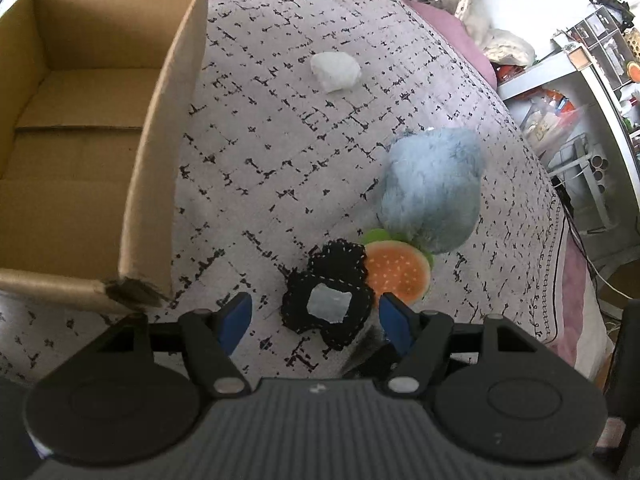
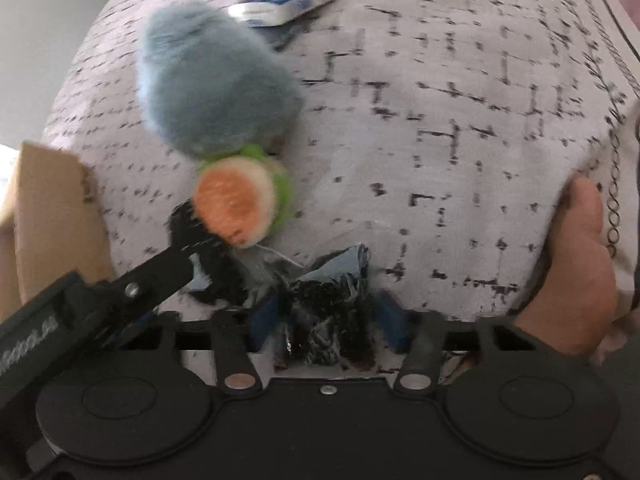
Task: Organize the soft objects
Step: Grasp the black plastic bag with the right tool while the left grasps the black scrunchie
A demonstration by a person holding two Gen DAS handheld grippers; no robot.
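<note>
1. The left tongs (image 1: pixel 316 316) stand about half open with nothing gripped. A black crocheted piece (image 1: pixel 326 300) lies on the bed between the blue pads (image 1: pixel 236 316), apart from both.
2. The right tongs (image 2: pixel 326 320) have a dark, shiny bundle (image 2: pixel 328 312) between their pads. The view is blurred, so I cannot tell whether they already press it.
3. The black piece runs from close under the left tongs away towards the upper right, ending against the orange plush slice (image 1: pixel 396 270).
4. Beyond the slice, touching it, lies the blue fluffy toy (image 1: pixel 432 188). A white wad (image 1: pixel 336 70) sits well apart, farther up the bed.
5. The cardboard box (image 1: pixel 160 128) stands open to the left of the left tongs, so that hand is the nearer one for dropping things in.
6. The coming move probably turns on the left tongs sinking straight onto the black piece.
</note>
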